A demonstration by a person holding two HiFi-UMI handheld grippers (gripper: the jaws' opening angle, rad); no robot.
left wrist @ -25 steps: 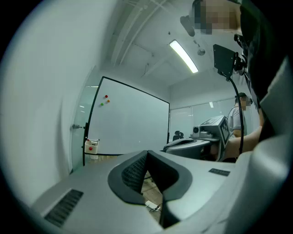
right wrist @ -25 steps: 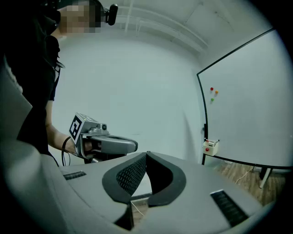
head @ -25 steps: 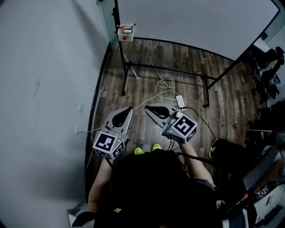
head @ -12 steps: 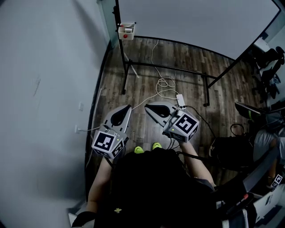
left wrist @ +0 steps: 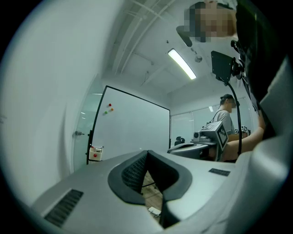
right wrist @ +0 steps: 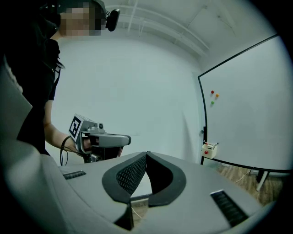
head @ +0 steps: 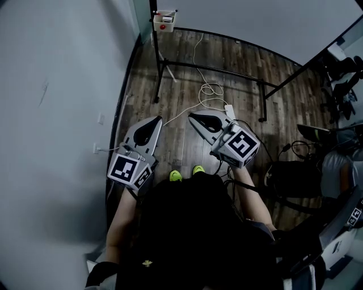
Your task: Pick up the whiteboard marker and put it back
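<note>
Left gripper (head: 154, 121) and right gripper (head: 194, 116): both jaws closed, nothing between them, side by side over the wood floor (head: 187, 85). Whiteboard (head: 255, 22) well ahead. White box (head: 164, 20) on its frame; marker too small to make out.

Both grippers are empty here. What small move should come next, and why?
Probably a step forward, carrying the right gripper toward the small box on the whiteboard frame. That gripper and the left gripper are both shut on nothing and far from the box, which is likely where the marker sits, though no marker can be made out.
</note>
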